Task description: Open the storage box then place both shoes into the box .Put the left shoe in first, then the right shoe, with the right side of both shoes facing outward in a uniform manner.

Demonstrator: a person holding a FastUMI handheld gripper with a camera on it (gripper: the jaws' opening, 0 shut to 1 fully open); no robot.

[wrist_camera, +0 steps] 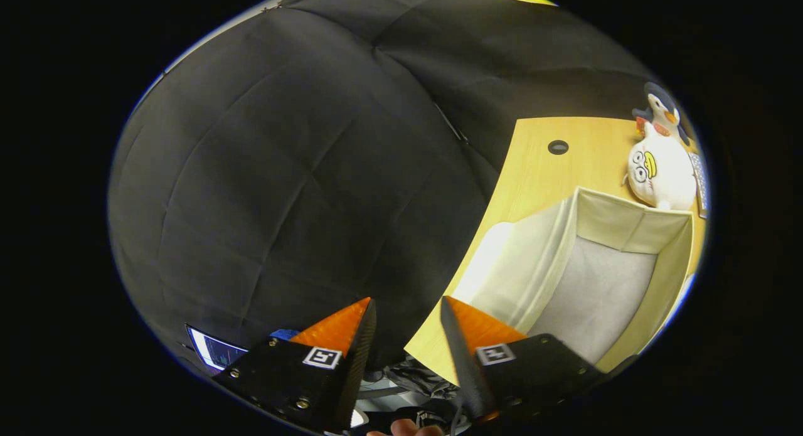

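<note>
A cream fabric storage box (596, 260) stands open on a light wooden table (546, 172), its grey inner floor bare. It lies ahead and to the right of my gripper (408, 307). The fingers are spread apart with nothing between them; the right finger overlaps the table's near edge beside the box, and the left one is in front of the black cloth wall. The view is strongly tilted.
A white plush toy (659, 172) and a penguin plush (662, 110) sit on the table beyond the box. A dark round hole (558, 147) marks the tabletop. A lit screen (213, 351) is below the left finger. Cables lie under the table edge.
</note>
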